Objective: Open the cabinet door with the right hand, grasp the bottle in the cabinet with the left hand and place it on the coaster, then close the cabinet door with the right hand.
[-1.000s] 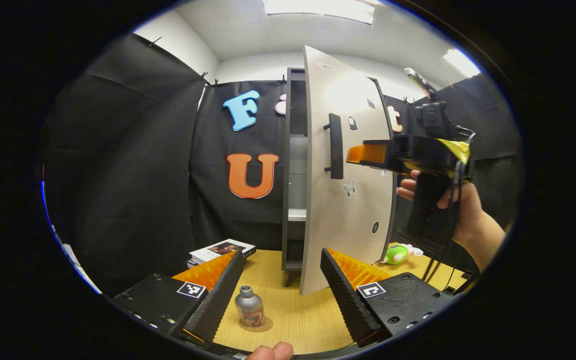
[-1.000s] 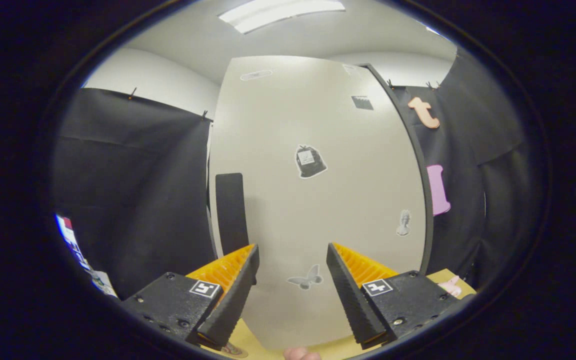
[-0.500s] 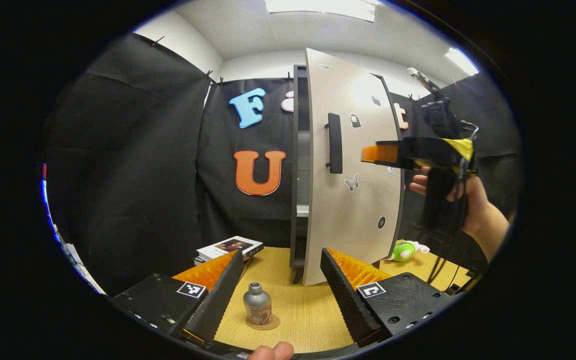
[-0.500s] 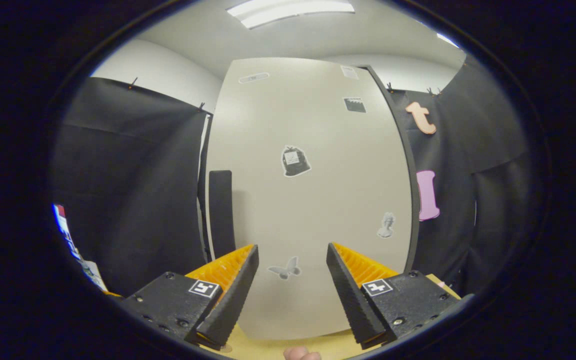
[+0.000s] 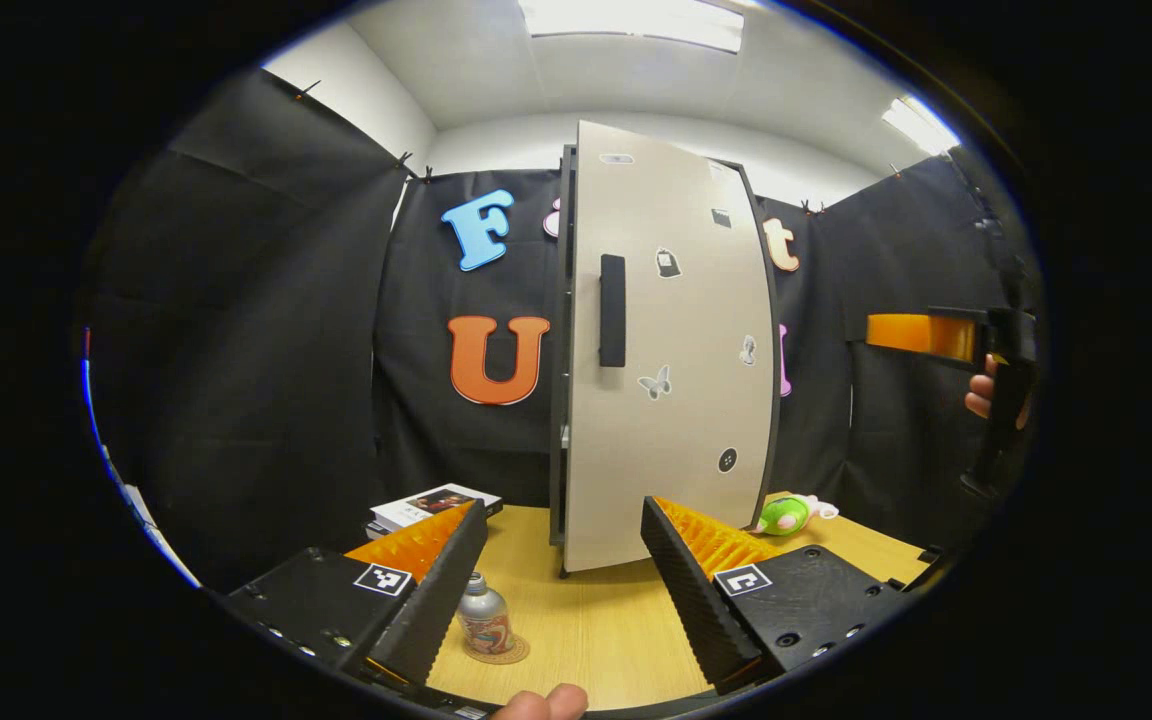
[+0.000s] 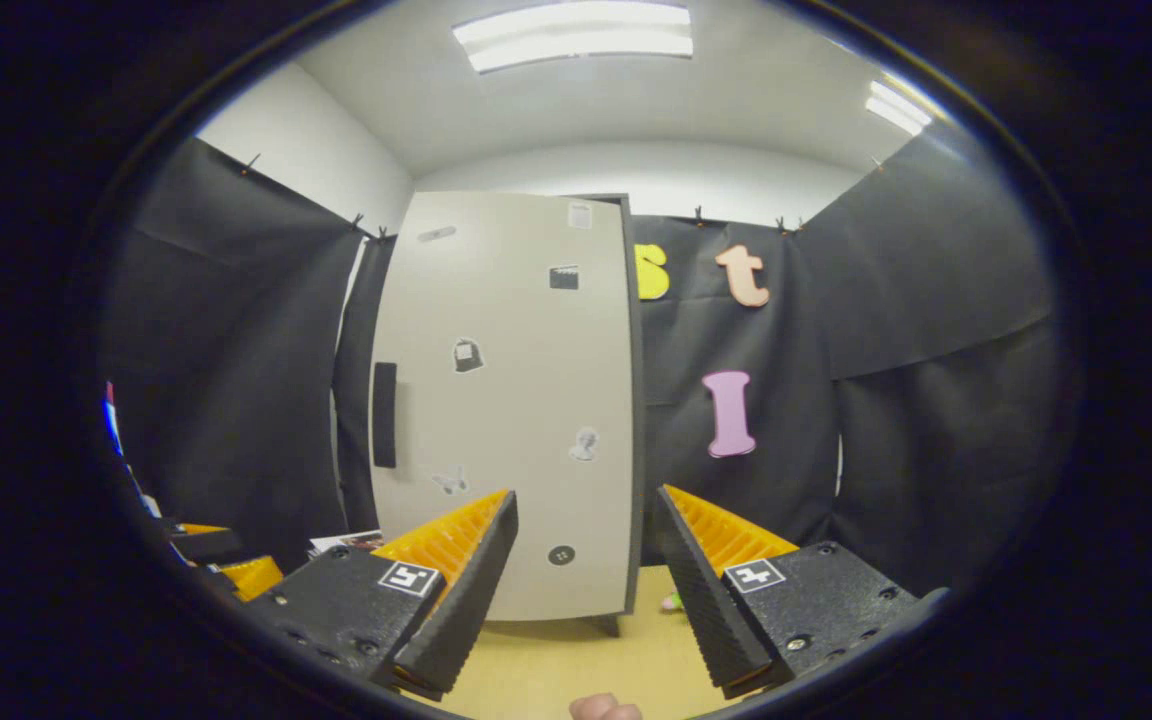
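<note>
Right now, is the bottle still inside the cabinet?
No, the bottle stands upright on the coaster on the table, in front of the cabinet.

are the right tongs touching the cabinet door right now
Apart. In the right gripper view the right tongs sit open, well back from the cabinet door, with table visible between them.

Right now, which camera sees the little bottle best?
The left gripper view: the small silver bottle stands upright on its round coaster on the wooden table, partly hidden by one finger. The right gripper view gives no look at it.
</note>
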A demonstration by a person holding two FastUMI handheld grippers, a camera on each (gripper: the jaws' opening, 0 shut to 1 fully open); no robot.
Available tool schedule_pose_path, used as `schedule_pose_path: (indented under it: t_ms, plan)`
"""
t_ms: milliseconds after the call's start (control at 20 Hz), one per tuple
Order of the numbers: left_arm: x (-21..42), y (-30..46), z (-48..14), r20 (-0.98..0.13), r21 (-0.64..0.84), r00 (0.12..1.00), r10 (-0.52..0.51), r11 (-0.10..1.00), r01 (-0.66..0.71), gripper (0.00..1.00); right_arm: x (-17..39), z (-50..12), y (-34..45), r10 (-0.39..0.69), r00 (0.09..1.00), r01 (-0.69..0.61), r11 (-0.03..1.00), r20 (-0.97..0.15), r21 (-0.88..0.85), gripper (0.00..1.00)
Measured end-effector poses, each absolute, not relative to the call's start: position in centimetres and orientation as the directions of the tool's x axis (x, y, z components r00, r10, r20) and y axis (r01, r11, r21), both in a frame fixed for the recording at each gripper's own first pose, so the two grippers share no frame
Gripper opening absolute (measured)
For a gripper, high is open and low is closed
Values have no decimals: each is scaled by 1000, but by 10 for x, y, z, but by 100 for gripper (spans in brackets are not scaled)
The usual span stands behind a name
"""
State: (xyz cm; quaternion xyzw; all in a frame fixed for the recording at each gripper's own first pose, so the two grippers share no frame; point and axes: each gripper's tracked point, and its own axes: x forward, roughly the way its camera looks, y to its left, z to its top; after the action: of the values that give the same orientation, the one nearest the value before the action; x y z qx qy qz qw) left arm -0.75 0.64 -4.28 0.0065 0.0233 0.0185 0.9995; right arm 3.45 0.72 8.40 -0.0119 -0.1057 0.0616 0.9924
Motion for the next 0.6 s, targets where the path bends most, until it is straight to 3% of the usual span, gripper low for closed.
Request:
schedule_pose_path:
  t_ms: [250, 600]
  plan:
    - [-11, -21, -27, 7, 20, 1000, 24, 1000, -24, 94, -2, 29, -56, 1, 991, 2, 1000, 135, -18, 89]
    - [-17, -47, -17, 45, 37, 999, -6, 999, 4, 94, -18, -16, -78, -30, 998, 28, 999, 49, 44, 90]
